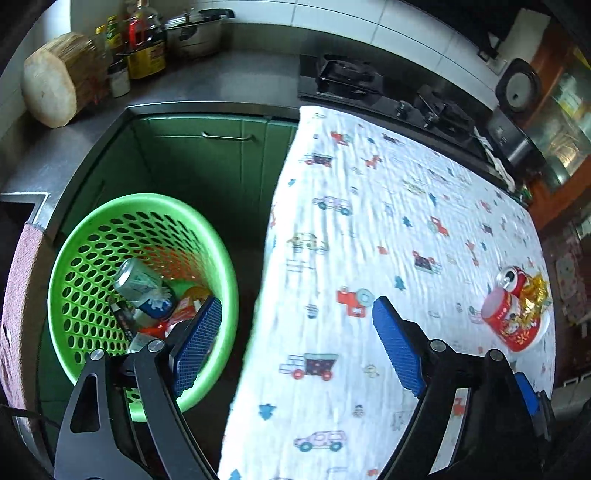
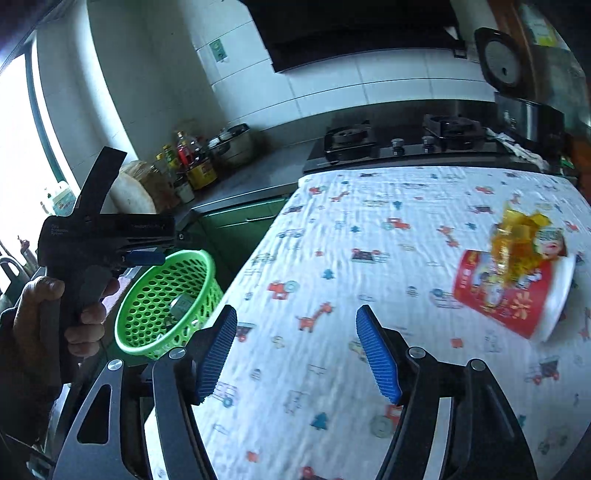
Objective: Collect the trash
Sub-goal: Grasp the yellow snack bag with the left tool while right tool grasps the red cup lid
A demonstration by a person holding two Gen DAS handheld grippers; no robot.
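Both the left claw (image 1: 291, 332) and right claw (image 2: 295, 350) stood apart, empty. A red cup (image 1: 511, 321) with what looked like gold wrappers lay on the worktop (image 1: 369, 221); cans filled the green basket (image 1: 92, 236).

- Kitchen. Landmark: black gas hob (image 2: 402, 147), set into a grey countertop (image 1: 236, 79).
- White tiled wall (image 2: 332, 88) behind the hob; dark range hood (image 2: 351, 29) above it.
- Left of the hob: steel pot (image 1: 194, 31), oil and sauce bottles (image 1: 142, 48), round wooden chopping block (image 1: 55, 79).
- Below the countertop, left of the hob: green cabinet doors (image 1: 207, 147) with a bar handle.
- In front of the hob: table under a white cloth printed with vehicles (image 2: 369, 258).
- Far left of the hob: bright window (image 2: 18, 147), daylight coming in.
- Right of the hob: black appliance (image 2: 532, 118), wooden cabinet (image 1: 561, 122).
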